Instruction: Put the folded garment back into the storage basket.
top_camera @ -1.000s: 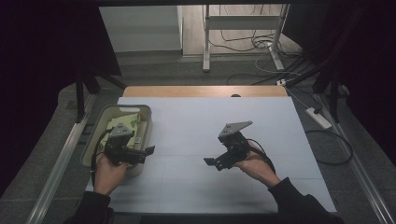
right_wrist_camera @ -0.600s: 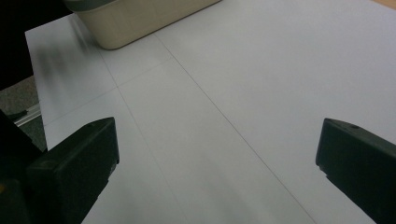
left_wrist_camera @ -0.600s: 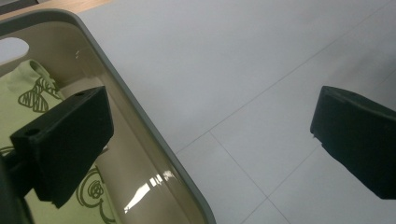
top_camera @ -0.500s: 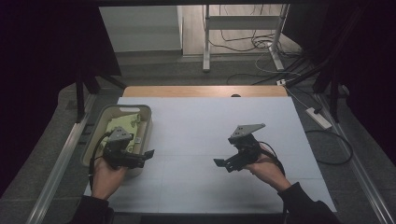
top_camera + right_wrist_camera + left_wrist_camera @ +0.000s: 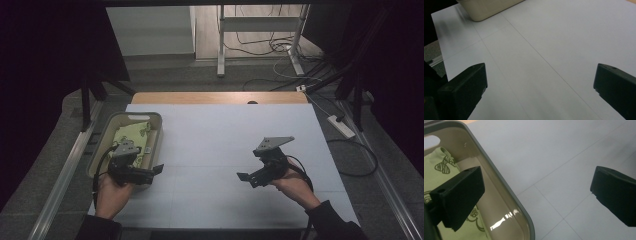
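Tabletop (image 5: pixel 220 145) white, faint seam lines, wooden strip along its far edge. Beige bin (image 5: pixel 154 120) at the left edge, holding a pale green cloth (image 5: pixel 131 136) printed with dark line motifs.

Left gripper (image 5: pixel 152 171) held over the bin's near right corner, jaws wide apart, nothing between them. In the left gripper view one jaw sits above the cloth (image 5: pixel 434 167) inside the bin (image 5: pixel 499 182), the other above bare tabletop (image 5: pixel 554 155); the rim passes between them.

Right gripper (image 5: pixel 249 177) held above the tabletop right of centre, well apart from the bin, grey three-cornered plate on top. Jaws spread wide, empty; right gripper view shows bare tabletop (image 5: pixel 549 45) between them, bin (image 5: pixel 486 8) corner at the far top.
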Tool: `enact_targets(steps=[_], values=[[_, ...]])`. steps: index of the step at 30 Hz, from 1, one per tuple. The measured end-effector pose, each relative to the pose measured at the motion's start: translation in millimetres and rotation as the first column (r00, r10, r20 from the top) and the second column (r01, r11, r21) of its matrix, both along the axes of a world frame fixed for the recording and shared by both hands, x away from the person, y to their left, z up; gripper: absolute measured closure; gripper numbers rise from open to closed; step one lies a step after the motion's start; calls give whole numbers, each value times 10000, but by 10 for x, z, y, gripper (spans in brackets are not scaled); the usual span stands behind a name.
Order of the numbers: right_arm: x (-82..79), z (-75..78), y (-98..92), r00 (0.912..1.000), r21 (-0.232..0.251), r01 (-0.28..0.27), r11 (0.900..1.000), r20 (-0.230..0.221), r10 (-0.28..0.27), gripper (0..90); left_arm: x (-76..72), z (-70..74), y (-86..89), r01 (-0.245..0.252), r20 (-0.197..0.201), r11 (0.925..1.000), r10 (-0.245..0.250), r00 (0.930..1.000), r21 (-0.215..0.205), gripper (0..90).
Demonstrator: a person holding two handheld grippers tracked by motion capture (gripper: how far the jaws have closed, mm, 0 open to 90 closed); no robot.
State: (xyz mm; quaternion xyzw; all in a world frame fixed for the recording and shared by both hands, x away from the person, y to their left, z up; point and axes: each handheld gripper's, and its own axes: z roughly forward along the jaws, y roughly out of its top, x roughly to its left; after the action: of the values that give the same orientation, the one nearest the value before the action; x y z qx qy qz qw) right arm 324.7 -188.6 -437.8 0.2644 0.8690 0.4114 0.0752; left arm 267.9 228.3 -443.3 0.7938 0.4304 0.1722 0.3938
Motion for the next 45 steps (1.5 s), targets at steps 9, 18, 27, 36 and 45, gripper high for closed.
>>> enact_targets(steps=[9,18,27,36,45], values=[[-54,-20,-113,9999,-202,121,9997,-11,-122,0,-64,-12,24,-79,-41,9999,79,10000,68,0],[-100,-17,-240,9995,-46,308,9995,-97,-308,0,-134,-30,78,-208,-88,9998,208,9997,76,0],[-157,-24,-376,9982,-77,599,9982,-33,-599,0,-199,-51,113,-332,-154,9992,336,9993,242,0],[-210,-24,-526,9955,-37,944,9955,-31,-944,0,-273,-61,181,-542,-136,9984,545,9984,174,0],[-270,-27,-699,9904,-34,1380,9904,-40,-1380,0,-333,-79,244,-712,-192,9974,713,9973,70,0]])
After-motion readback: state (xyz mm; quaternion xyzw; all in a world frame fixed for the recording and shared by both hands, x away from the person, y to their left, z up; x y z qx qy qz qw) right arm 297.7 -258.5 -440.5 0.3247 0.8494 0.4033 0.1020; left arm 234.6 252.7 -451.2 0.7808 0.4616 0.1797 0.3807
